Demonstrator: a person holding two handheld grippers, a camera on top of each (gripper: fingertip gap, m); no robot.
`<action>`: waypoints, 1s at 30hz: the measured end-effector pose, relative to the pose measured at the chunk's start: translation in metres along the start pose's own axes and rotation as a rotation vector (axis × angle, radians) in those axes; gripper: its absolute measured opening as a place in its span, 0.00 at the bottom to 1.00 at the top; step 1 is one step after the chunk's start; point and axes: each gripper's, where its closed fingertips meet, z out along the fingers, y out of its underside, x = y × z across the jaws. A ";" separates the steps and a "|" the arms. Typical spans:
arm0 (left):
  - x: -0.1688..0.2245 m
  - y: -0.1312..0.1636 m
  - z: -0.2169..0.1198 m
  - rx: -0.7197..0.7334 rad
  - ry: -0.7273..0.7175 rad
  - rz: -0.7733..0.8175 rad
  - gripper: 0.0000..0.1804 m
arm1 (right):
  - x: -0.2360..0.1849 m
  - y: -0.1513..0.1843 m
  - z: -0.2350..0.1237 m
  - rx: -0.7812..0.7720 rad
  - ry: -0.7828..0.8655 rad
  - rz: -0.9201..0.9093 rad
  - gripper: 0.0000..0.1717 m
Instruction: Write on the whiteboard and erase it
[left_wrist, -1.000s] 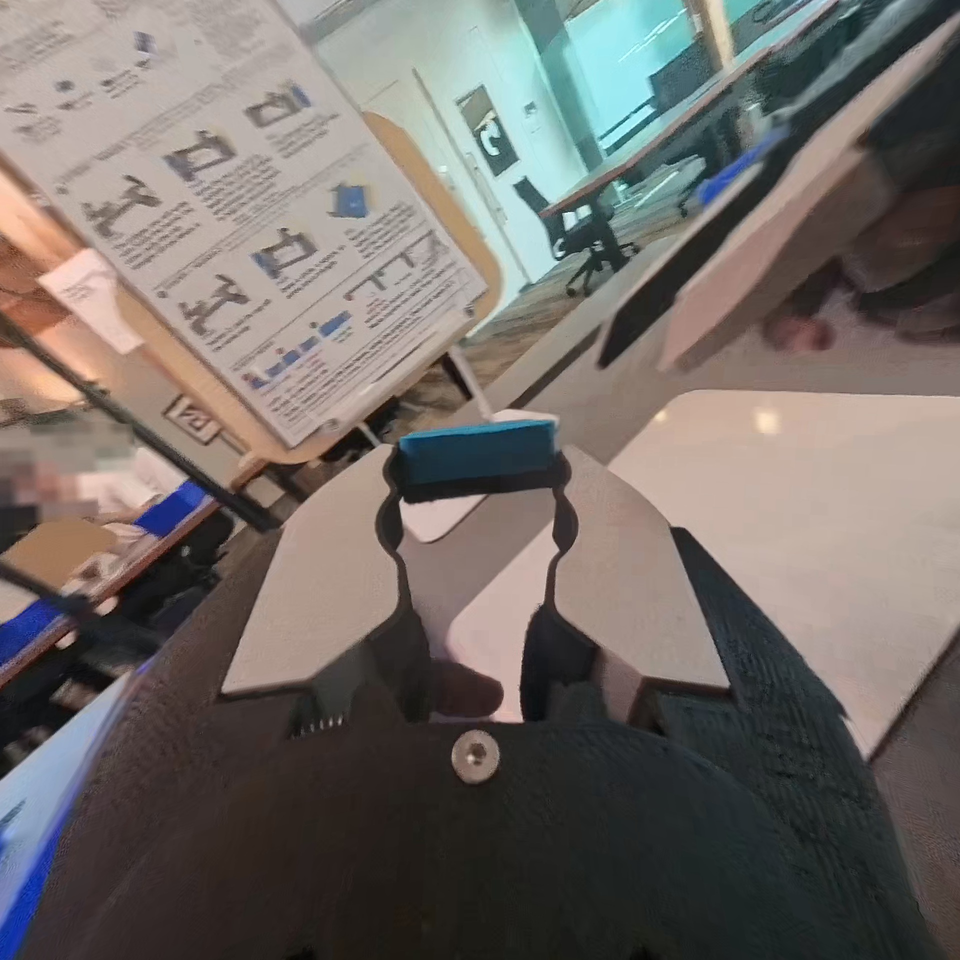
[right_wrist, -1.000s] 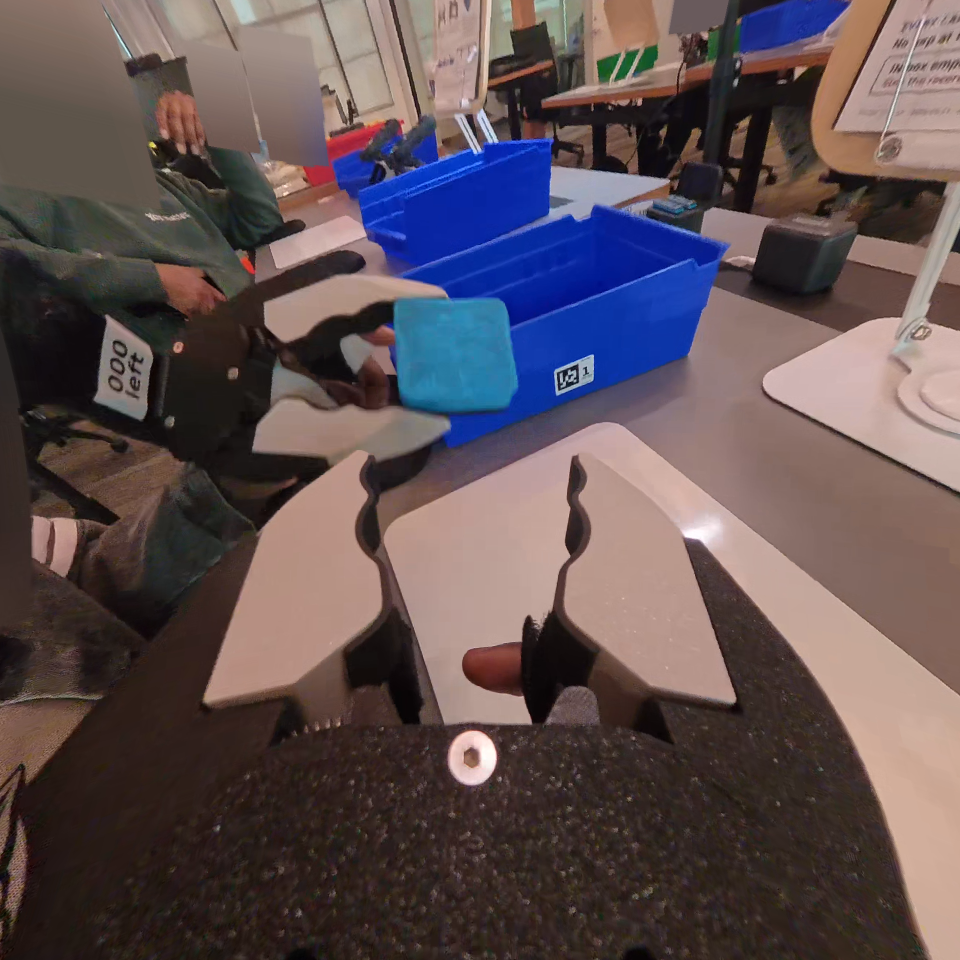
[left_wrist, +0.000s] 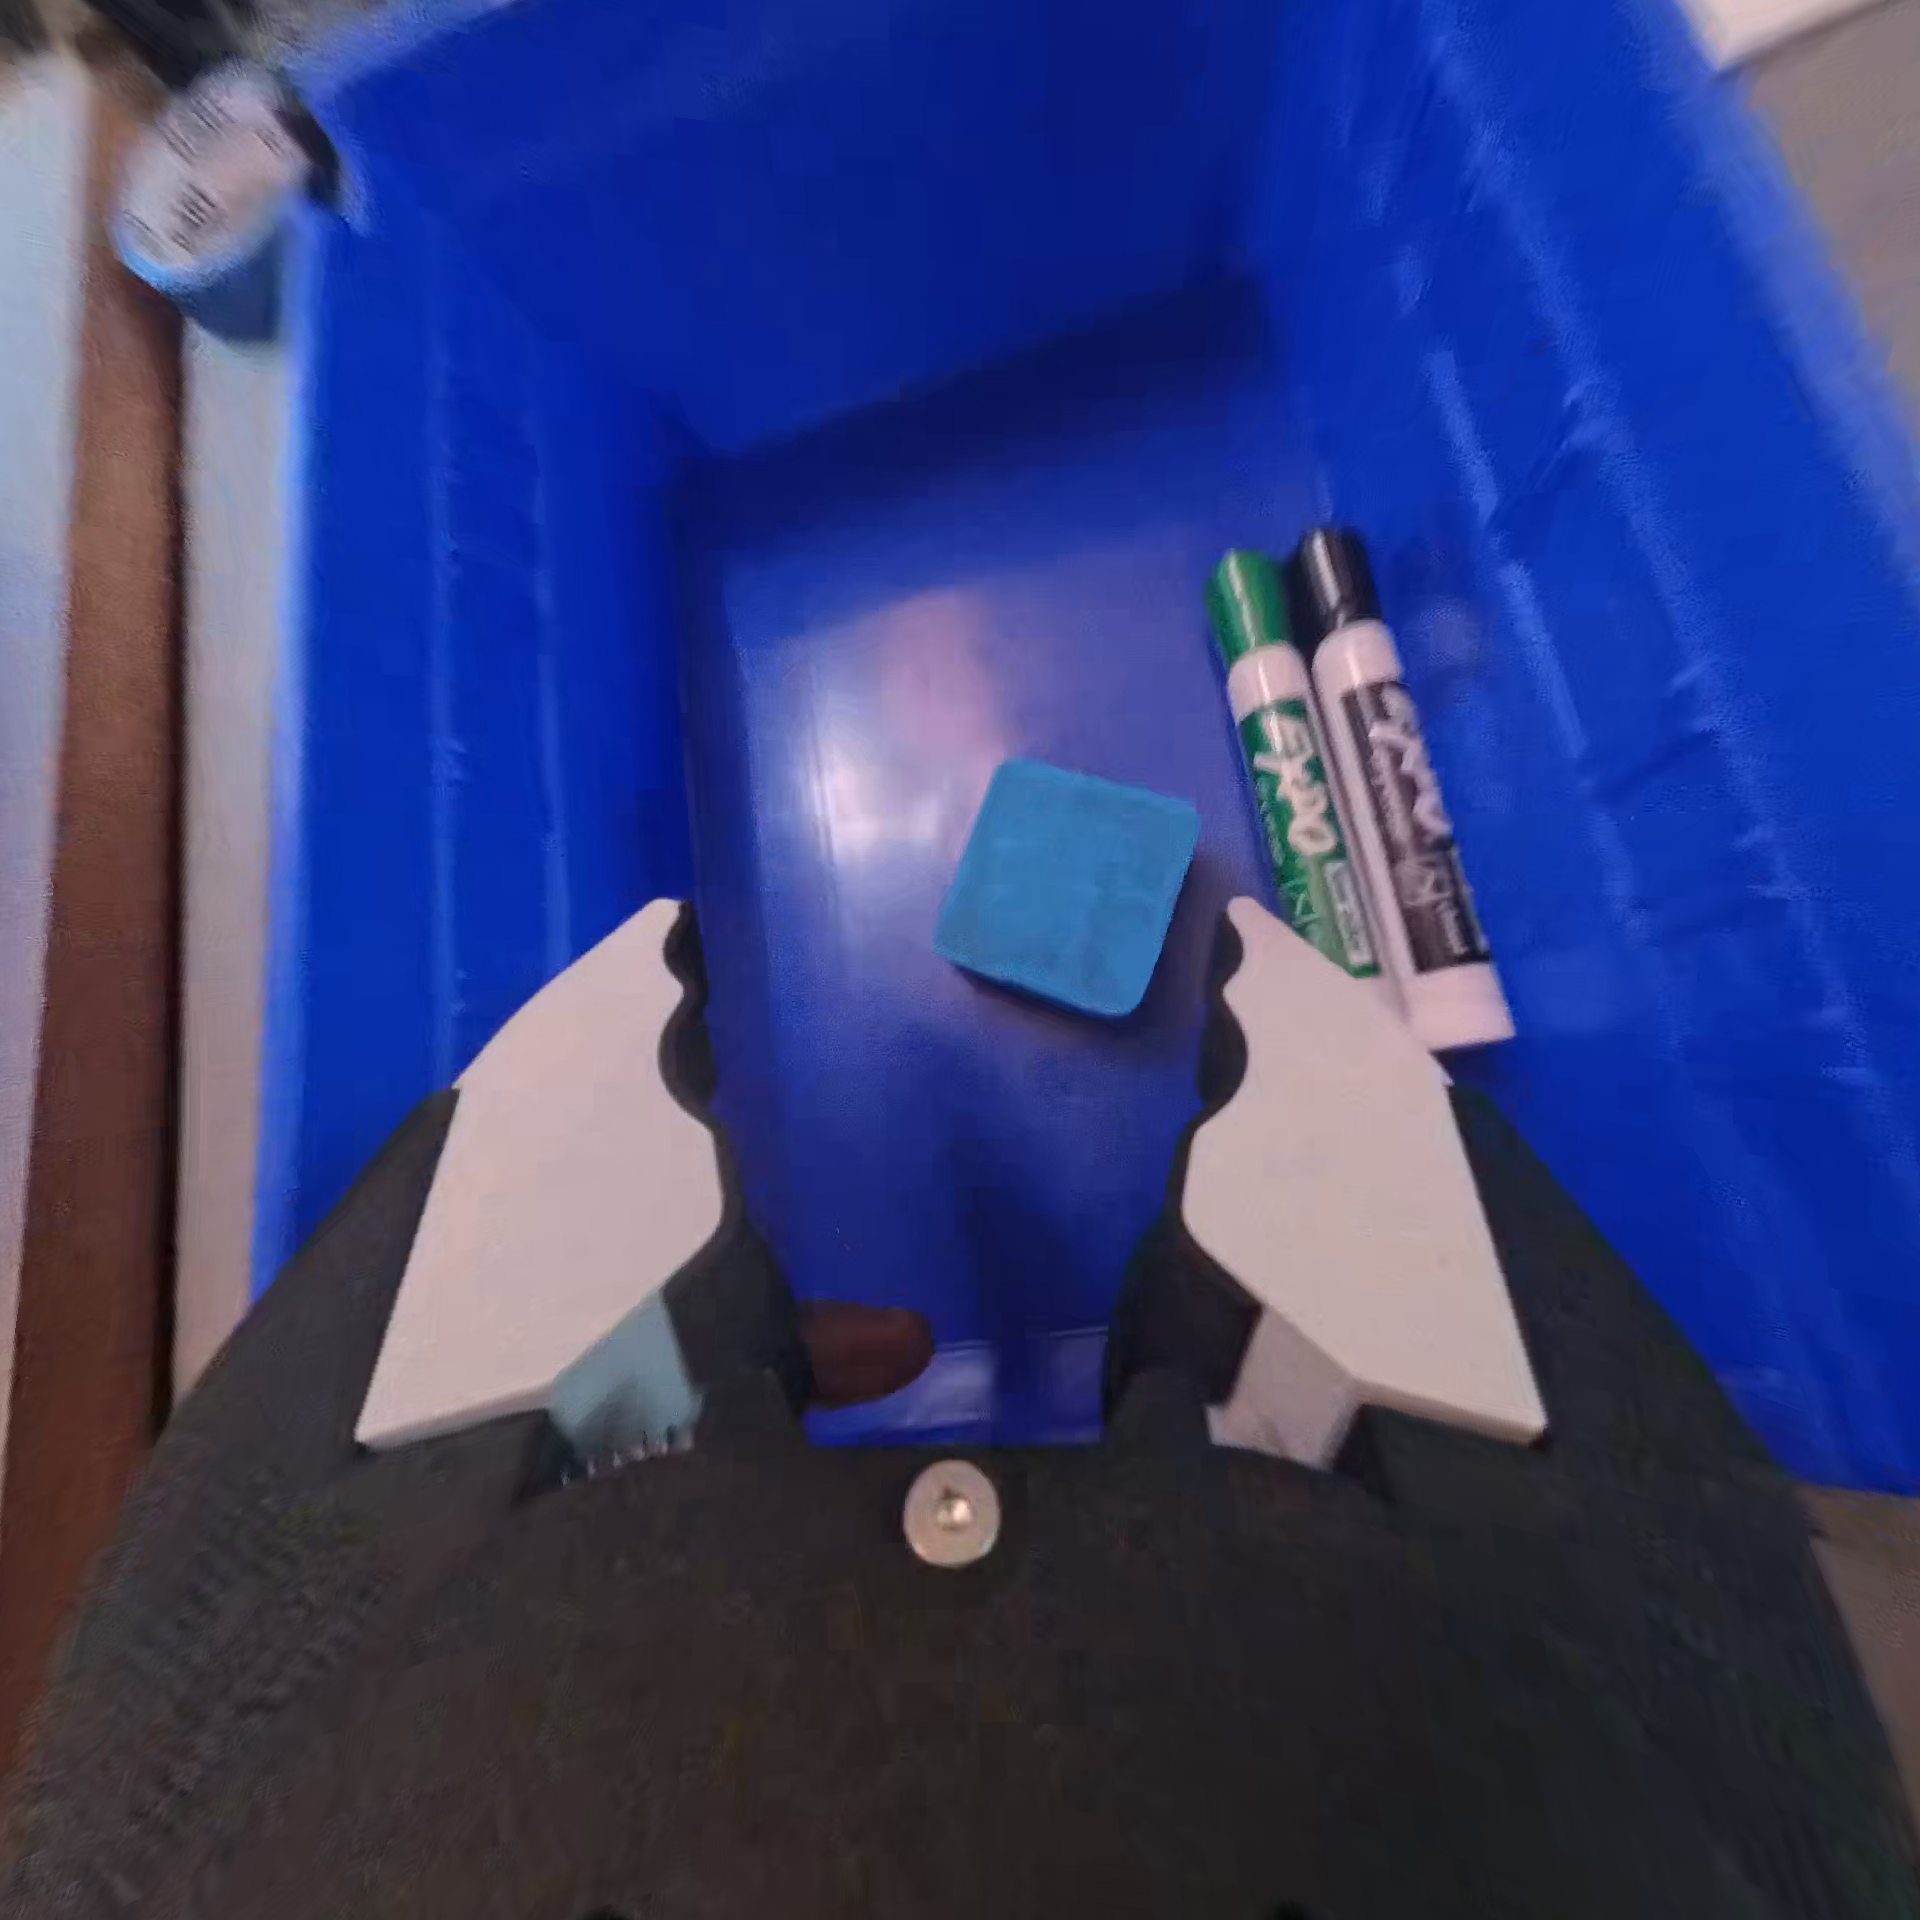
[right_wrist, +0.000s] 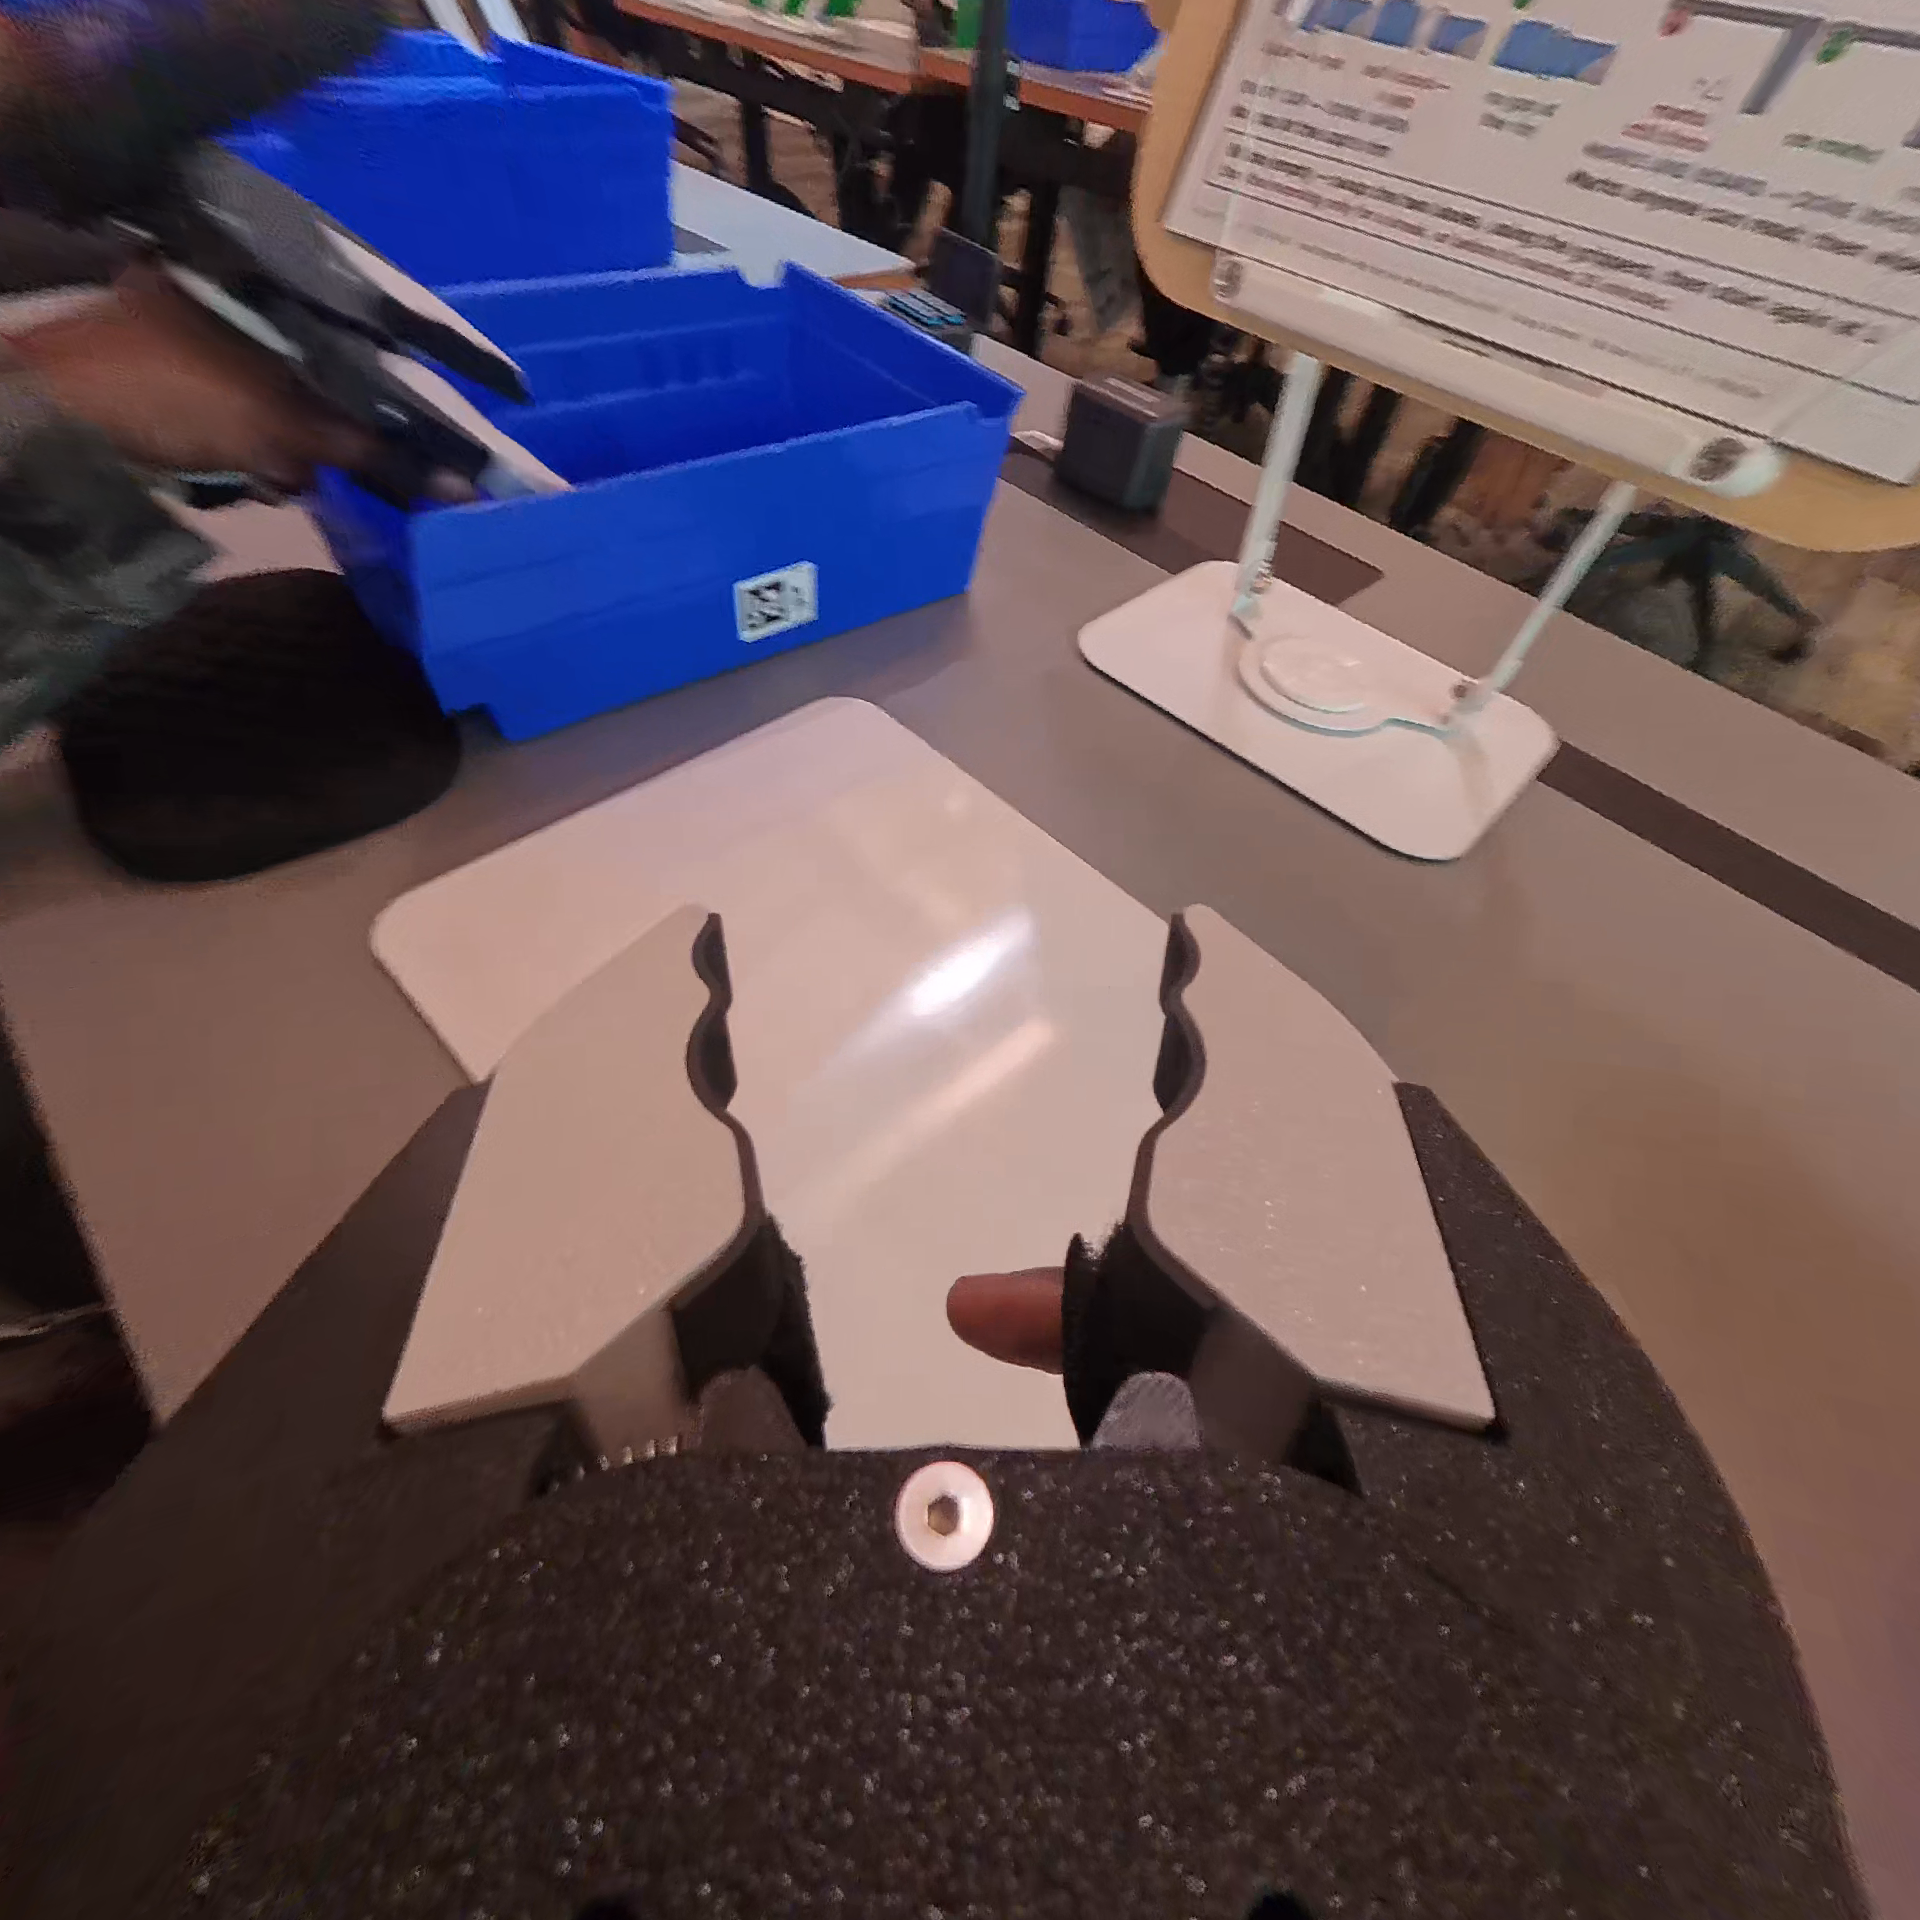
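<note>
My left gripper (left_wrist: 951, 920) is open and points down into a blue bin (left_wrist: 488, 727). A light blue square eraser (left_wrist: 1065, 899) lies on the bin's floor between and beyond my fingertips, touching neither. A green marker (left_wrist: 1294, 790) and a black marker (left_wrist: 1403, 810) lie side by side at the bin's right wall. In the right wrist view the left gripper (right_wrist: 436, 395) shows blurred over the same blue bin (right_wrist: 707, 551). My right gripper (right_wrist: 945, 925) is open and empty above a small white board (right_wrist: 831, 852) on the grey table (right_wrist: 1558, 1039).
A second blue bin (right_wrist: 468, 156) stands behind the first. A dark round cloth-like thing (right_wrist: 249, 727) lies left of the board. A sign on a white stand (right_wrist: 1330, 707) is at the right, a small dark grey box (right_wrist: 1117, 436) behind it. A tape roll (left_wrist: 197, 239) sits outside the bin.
My left gripper carried the eraser over to the blue bin, opened and let it go; the eraser now lies on the bin floor. My right gripper opened a little wider.
</note>
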 end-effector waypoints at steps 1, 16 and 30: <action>0.001 -0.015 -0.016 0.134 -0.031 -0.012 0.55 | 0.006 0.002 -0.003 -0.010 0.050 -0.011 0.49; 0.117 -0.051 -0.158 0.654 -0.026 -0.034 0.81 | 0.071 0.040 -0.070 -0.037 0.584 -0.029 0.84; 0.122 -0.050 -0.200 0.676 -0.005 -0.020 0.81 | 0.076 0.038 -0.144 0.026 0.698 0.108 0.86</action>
